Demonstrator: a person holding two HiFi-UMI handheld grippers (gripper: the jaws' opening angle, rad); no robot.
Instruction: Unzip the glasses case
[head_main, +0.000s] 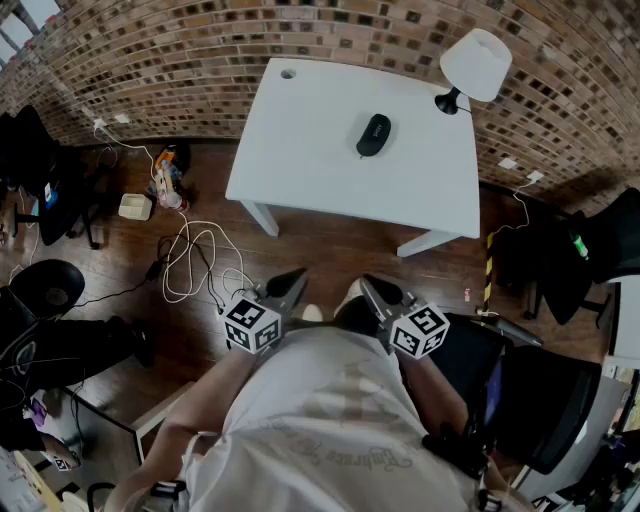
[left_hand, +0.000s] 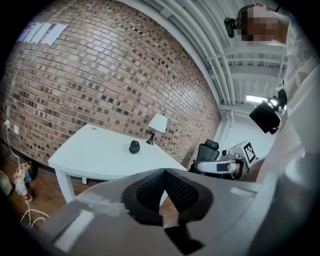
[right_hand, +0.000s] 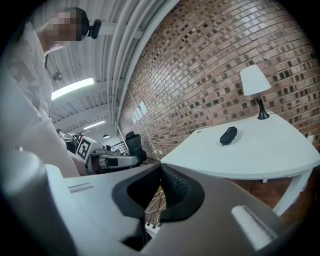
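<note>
A black zipped glasses case (head_main: 374, 134) lies near the middle of the white table (head_main: 300, 150), far ahead of me; it also shows small in the left gripper view (left_hand: 134, 146) and the right gripper view (right_hand: 228, 135). My left gripper (head_main: 292, 284) is held close to my body, its jaws shut with nothing between them (left_hand: 164, 172). Beside it my right gripper (head_main: 371, 290) is likewise shut and empty (right_hand: 161, 167). Both are well short of the table, above the wooden floor.
A white lamp (head_main: 474, 66) stands at the table's far right corner. A brick wall (head_main: 200, 50) runs behind. Cables (head_main: 195, 262) and small items lie on the floor at left. Black office chairs stand at left (head_main: 45, 290) and at right (head_main: 550, 390).
</note>
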